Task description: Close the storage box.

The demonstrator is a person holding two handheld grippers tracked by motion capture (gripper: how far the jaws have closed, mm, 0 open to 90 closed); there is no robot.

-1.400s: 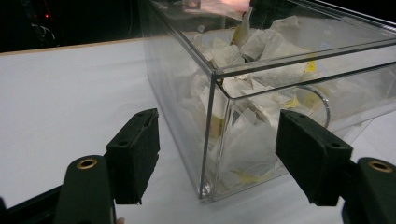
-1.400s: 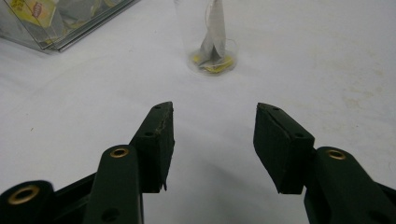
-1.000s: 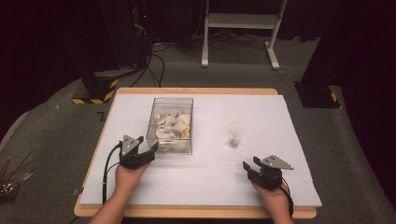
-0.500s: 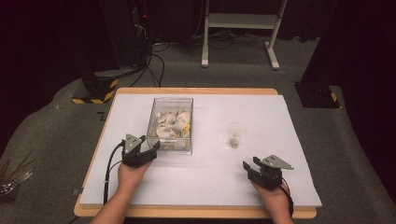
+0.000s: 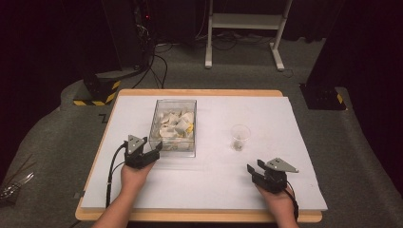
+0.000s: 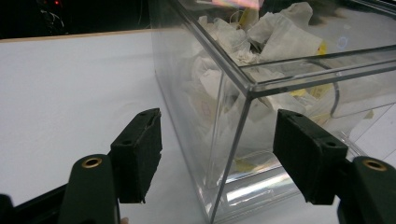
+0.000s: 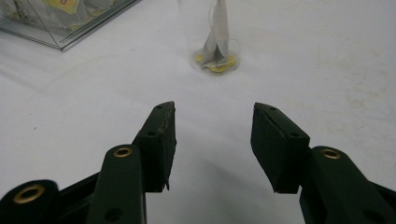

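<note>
The work looks to be at an early stage, judging from the layout: the clear box (image 5: 173, 126) is full of paper tea-bag packets (image 5: 176, 124), and the small clear cup (image 5: 240, 137) at about 3 o'clock from it holds one packet standing upright. The rest of the packets are not yet taken out. The left gripper (image 5: 155, 150) sits at the box's 7 o'clock corner; in the left gripper view its jaws stand wide, one on each side of that corner edge, with no pad pressing on the wall. The right gripper (image 5: 253, 167) rests at 5 o'clock from the cup, jaws half open and empty, aimed toward it. The box's long axis runs 12 to 6 o'clock on the white table (image 5: 304, 156), open side up; the cup stands upright, mouth up
</note>
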